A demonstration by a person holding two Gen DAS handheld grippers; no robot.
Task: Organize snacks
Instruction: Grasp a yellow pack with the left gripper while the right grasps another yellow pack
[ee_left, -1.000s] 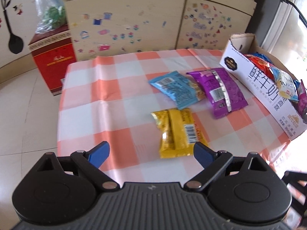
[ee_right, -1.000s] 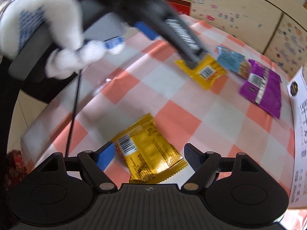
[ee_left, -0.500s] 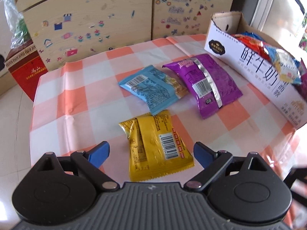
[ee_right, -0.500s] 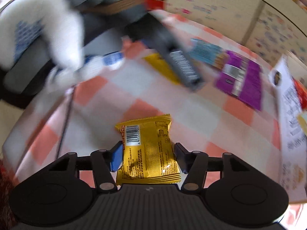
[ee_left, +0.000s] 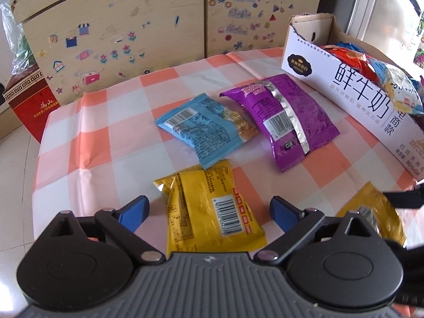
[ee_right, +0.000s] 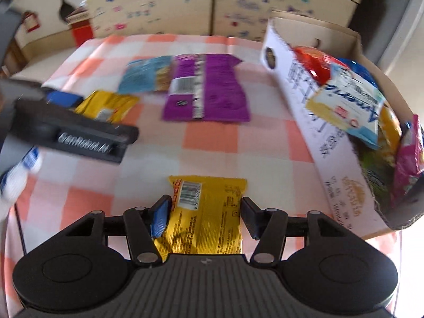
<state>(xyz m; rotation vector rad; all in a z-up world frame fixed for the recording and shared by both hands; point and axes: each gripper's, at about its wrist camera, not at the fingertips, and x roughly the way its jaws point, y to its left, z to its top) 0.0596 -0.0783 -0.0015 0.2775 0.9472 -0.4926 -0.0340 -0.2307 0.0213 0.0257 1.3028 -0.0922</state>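
- Checked orange-and-white tablecloth (ee_left: pixel 106 137) covers the table; all loose packets lie on it.
- White cardboard box (ee_right: pixel 331 143) stands at the right edge (several snack bags already inside).
- Purple packet (ee_left: pixel 283 119) lies flat, just beside the blue packet (ee_left: pixel 204 129).
- Left gripper (ee_left: pixel 209 209): jaws wide apart, straddling a yellow packet (ee_left: pixel 212 212) without contact.
- Right gripper (ee_right: pixel 202 212): jaws pressed against a second yellow packet (ee_right: pixel 206 212), near the box.

Pale wooden cabinet doors (ee_left: pixel 164 26) dotted with stickers fill twelve o'clock behind the checked counter (ee_left: pixel 87 132). Red carton (ee_left: pixel 29 106) on the tiled floor (ee_left: pixel 16 185) at nine o'clock. Bright daylight pours through the window (ee_left: pixel 392 8) at two o'clock.
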